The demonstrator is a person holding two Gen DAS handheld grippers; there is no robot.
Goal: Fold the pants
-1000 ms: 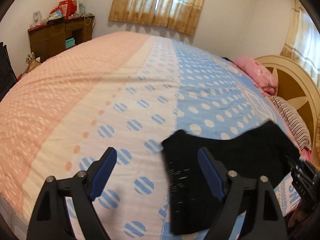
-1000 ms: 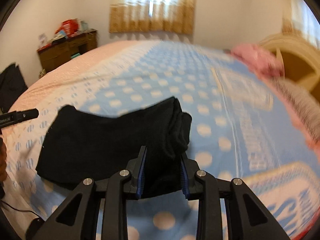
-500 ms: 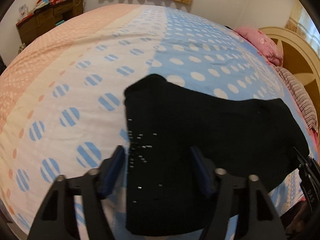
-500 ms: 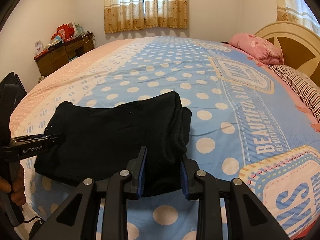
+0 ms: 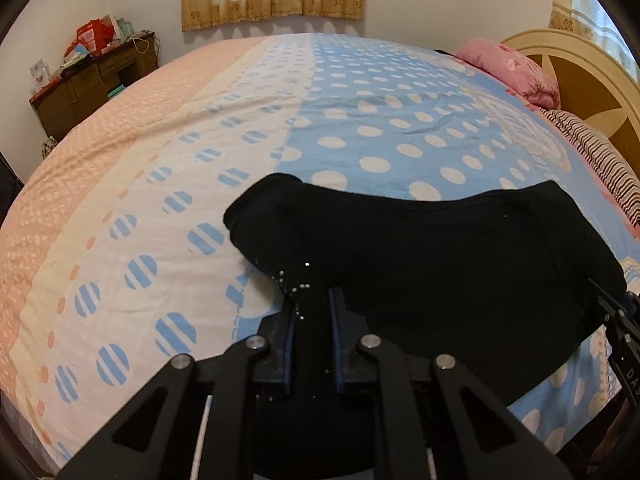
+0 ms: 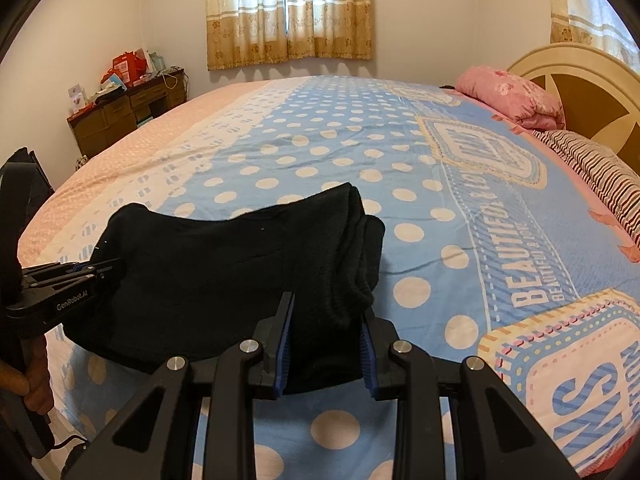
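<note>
We see black pants point(image 5: 440, 248) on a bedspread point(image 5: 380, 120) of blue with white dots, a cream band with blue striped dots, and pink (white flecks). The pillow point(image 6: 512, 96) is pink, another point(image 6: 600, 172) dark-striped. The curtains point(image 6: 288, 12) are tan and cream; the desk point(image 5: 92, 84) is brown.

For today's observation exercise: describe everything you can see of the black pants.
The black pants look like soft knit fabric, already folded into a layered bundle lying on the dotted bedspread. The left gripper pinches one end, where small pale specks show; the right gripper clamps the thicker stacked end.
</note>
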